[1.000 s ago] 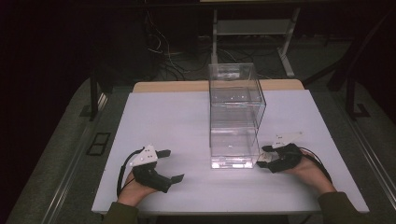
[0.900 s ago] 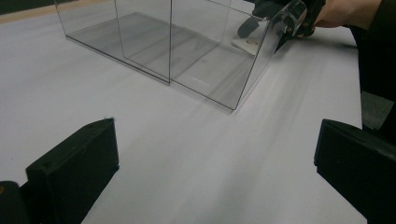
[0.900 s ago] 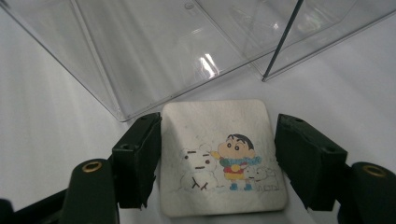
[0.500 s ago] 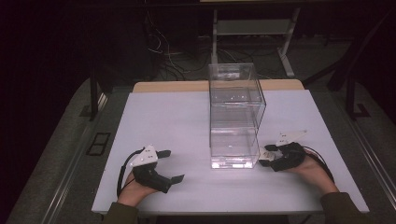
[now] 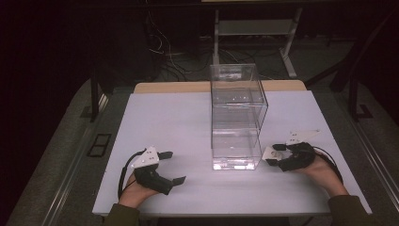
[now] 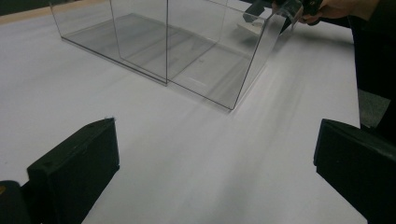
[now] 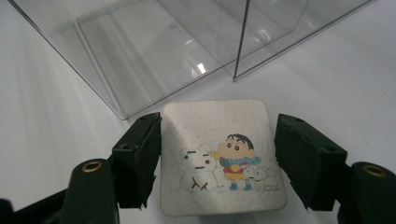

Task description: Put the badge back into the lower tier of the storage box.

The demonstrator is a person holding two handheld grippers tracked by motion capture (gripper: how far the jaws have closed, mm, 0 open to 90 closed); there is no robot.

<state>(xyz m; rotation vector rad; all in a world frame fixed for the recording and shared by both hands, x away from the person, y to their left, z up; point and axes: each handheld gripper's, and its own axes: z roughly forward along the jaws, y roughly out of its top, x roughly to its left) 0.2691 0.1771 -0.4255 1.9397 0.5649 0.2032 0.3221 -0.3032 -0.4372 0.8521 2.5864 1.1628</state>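
Item: small square coaster of pale, fibrous card (image 7: 223,158) with rounded corners, printed with a cartoon child and snowman. Location: near right of the white desk (image 5: 169,122), just beside the near right corner of the tall clear acrylic box of stacked compartments (image 5: 237,117). Held across its two side edges by the right tool (image 7: 217,161), jaws clenched on it, one corner lifted. Judged light, thin, fairly stiff yet liable to bow under a hard squeeze; matt face, likely not slippery; not fragile, though edges could crease. Best hold: opposite edges, mid-length, modest pressure. Left tool (image 5: 171,167) resting near left on the desk, jaws released and wide, nothing between them.
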